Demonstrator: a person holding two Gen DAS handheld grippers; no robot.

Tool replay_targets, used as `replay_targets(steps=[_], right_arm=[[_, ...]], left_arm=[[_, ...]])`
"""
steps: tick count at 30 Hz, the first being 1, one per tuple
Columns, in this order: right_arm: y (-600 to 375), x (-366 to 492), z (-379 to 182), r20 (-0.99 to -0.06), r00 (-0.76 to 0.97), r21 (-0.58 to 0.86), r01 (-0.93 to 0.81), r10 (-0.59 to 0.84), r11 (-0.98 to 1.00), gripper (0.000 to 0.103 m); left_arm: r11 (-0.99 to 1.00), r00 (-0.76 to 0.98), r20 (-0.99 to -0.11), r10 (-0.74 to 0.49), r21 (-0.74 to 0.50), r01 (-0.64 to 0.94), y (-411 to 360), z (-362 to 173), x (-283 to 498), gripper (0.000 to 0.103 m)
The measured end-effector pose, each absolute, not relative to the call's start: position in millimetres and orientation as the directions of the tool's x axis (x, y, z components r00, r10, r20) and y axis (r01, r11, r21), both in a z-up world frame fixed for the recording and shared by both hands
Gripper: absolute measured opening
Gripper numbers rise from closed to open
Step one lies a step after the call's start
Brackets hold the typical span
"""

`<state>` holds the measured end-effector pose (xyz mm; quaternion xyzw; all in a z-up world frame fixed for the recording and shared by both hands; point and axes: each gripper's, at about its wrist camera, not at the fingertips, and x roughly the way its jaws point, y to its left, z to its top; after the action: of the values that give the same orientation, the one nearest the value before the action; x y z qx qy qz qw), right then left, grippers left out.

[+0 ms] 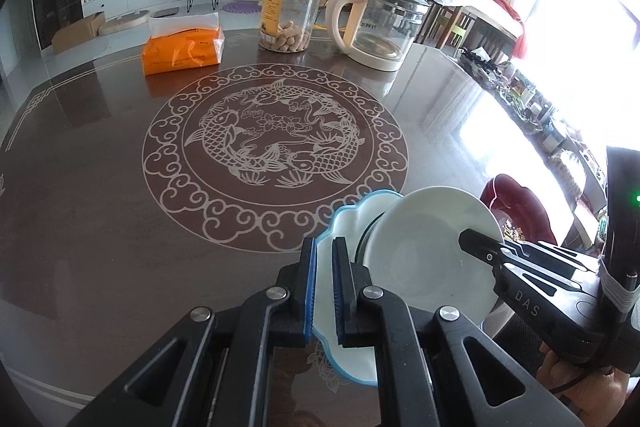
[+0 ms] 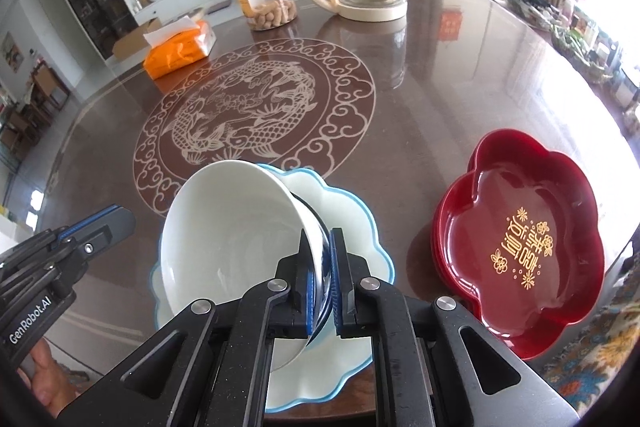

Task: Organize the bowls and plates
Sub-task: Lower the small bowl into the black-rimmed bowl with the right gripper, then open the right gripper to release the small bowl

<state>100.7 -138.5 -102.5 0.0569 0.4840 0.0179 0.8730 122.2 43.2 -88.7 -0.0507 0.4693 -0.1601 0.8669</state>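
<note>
Holding items, both grippers. Left gripper (image 1: 324, 291): jaws narrow, clamped on the rim of the blue-edged scalloped plate (image 1: 352, 227), at 6 o'clock on the worktop (image 1: 100, 207). Right gripper (image 2: 323, 283): jaws narrow, gripping the wall of the white bowl (image 2: 224, 227), tilted on its side over that plate. Red flower-shaped dishes (image 2: 520, 247), stacked, at 3 o'clock of the plate in the right wrist view. At 12 o'clock, far side: glass kettle (image 1: 380, 23), peanut jar (image 1: 292, 13), orange tissue pack (image 1: 184, 47).
</note>
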Motion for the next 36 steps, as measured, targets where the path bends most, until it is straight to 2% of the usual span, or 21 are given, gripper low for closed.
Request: replay_targets(steps=[8, 14, 24, 31, 32, 33, 35, 36], right_arm=[[-118, 101, -106, -0.823, 0.567, -0.06, -0.04, -0.027, 0.997, 0.008], [-112, 98, -110, -0.803, 0.592, -0.129, -0.066, -0.065, 0.989, 0.01], [-109, 90, -128, -0.775, 0.626, -0.181, -0.079, -0.093, 0.98, 0.016], [-115, 89, -134, -0.772, 0.634, -0.126, -0.077, -0.049, 0.989, 0.02], [-117, 90, -133, -0.773, 0.634, -0.109, -0.077, -0.036, 0.991, 0.023], [-118, 90, -133, -0.771, 0.636, -0.092, -0.077, -0.022, 0.993, 0.036], [-122, 87, -127, -0.752, 0.659, -0.065, -0.066, -0.006, 0.996, 0.052], [-124, 85, -123, -0.739, 0.674, -0.055, -0.058, -0.002, 0.997, 0.054]], left_arm=[[0.947, 0.488, -0.814, -0.316, -0.239, 0.214, 51, -106, 118, 0.007], [0.944, 0.476, -0.817, -0.326, -0.252, 0.214, 48, -111, 117, 0.007], [0.943, 0.47, -0.819, -0.33, -0.261, 0.207, 50, -117, 117, 0.007], [0.943, 0.47, -0.819, -0.329, -0.257, 0.212, 49, -119, 116, 0.008], [0.944, 0.472, -0.819, -0.326, -0.253, 0.212, 49, -120, 116, 0.008], [0.945, 0.474, -0.82, -0.321, -0.248, 0.211, 49, -120, 115, 0.008], [0.949, 0.48, -0.821, -0.31, -0.236, 0.209, 49, -119, 114, 0.011], [0.952, 0.487, -0.82, -0.3, -0.226, 0.206, 49, -119, 113, 0.019]])
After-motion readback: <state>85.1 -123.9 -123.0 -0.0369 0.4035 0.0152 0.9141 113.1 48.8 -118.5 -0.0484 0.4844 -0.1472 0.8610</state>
